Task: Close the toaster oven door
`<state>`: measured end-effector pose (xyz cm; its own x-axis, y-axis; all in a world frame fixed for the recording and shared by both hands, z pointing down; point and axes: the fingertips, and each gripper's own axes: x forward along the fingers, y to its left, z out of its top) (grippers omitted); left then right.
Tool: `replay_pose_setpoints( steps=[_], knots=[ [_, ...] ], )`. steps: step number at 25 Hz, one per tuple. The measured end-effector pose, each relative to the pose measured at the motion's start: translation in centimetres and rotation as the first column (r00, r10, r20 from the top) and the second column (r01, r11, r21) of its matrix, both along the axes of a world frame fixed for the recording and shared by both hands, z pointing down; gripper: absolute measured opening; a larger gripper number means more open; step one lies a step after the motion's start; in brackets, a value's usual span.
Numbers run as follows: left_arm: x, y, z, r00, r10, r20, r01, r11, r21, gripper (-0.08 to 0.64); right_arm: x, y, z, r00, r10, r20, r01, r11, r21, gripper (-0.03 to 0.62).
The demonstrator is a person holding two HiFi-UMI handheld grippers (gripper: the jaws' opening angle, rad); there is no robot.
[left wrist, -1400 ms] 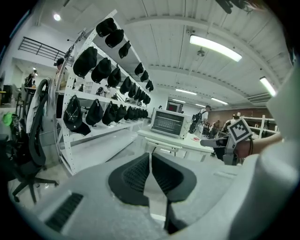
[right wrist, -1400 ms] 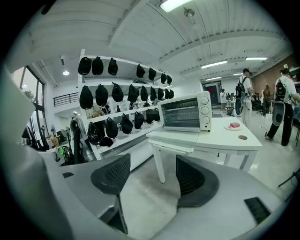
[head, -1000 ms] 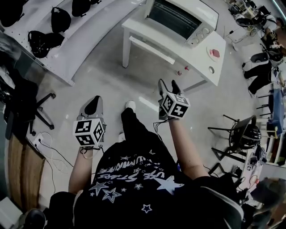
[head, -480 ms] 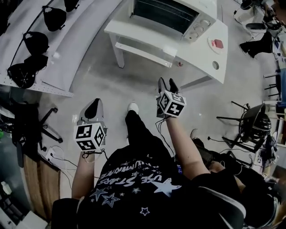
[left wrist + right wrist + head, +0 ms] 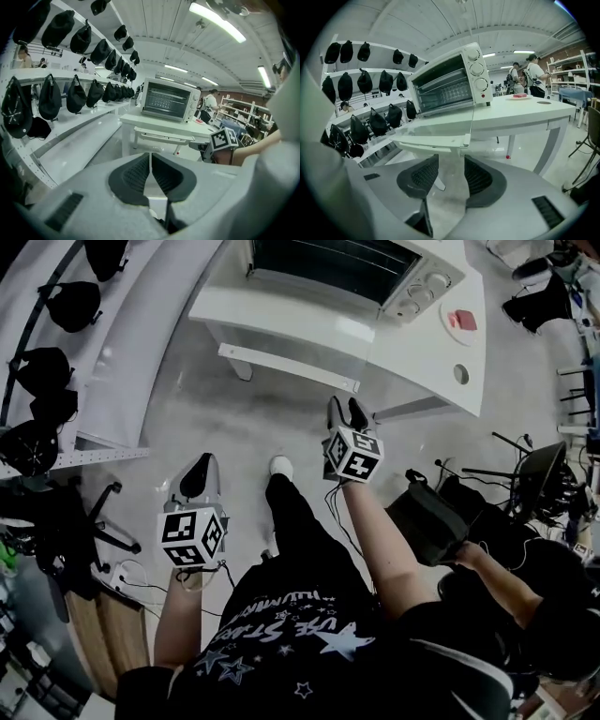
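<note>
The white toaster oven [image 5: 375,273] stands on a white table [image 5: 422,348]. Its glass door [image 5: 291,320] lies open and level, with its handle bar [image 5: 286,368] along the front edge. In the right gripper view the oven [image 5: 450,84] fills the middle, and the door's handle [image 5: 431,140] is just beyond my right gripper [image 5: 451,171]. That right gripper [image 5: 346,411] is open; its jaws have just been closing, with nothing between them. My left gripper [image 5: 198,471] hangs lower left, well short of the table. It is shut and empty, its pads [image 5: 140,171] touching, the oven [image 5: 168,99] far ahead.
Long white shelves [image 5: 141,352] with several black caps [image 5: 70,301] run along the left. A plate with a red thing [image 5: 461,321] sits on the table right of the oven. A black bag [image 5: 433,519], chairs and another person are at the right.
Both grippers have moved forward and down toward the oven table. The right gripper's jaws have narrowed. The left gripper has stayed shut.
</note>
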<state>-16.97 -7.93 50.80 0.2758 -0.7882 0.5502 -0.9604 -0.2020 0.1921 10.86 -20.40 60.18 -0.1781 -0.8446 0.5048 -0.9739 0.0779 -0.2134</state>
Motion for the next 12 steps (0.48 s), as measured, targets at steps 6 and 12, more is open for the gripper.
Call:
replay_pose_setpoints(
  steps=[6, 12],
  knots=[
    [1.1, -2.0, 1.8, 1.000, 0.024, -0.010, -0.025, 0.999, -0.034, 0.032, 0.2, -2.6, 0.7, 1.000, -0.001, -0.006, 0.001, 0.999, 0.053, 0.169],
    [1.7, -3.5, 2.6, 0.999, 0.038, -0.012, -0.038, 0.998, -0.051, 0.032, 0.2, -3.6, 1.1, 0.999, -0.017, -0.041, 0.020, 0.998, 0.057, 0.137]
  ],
)
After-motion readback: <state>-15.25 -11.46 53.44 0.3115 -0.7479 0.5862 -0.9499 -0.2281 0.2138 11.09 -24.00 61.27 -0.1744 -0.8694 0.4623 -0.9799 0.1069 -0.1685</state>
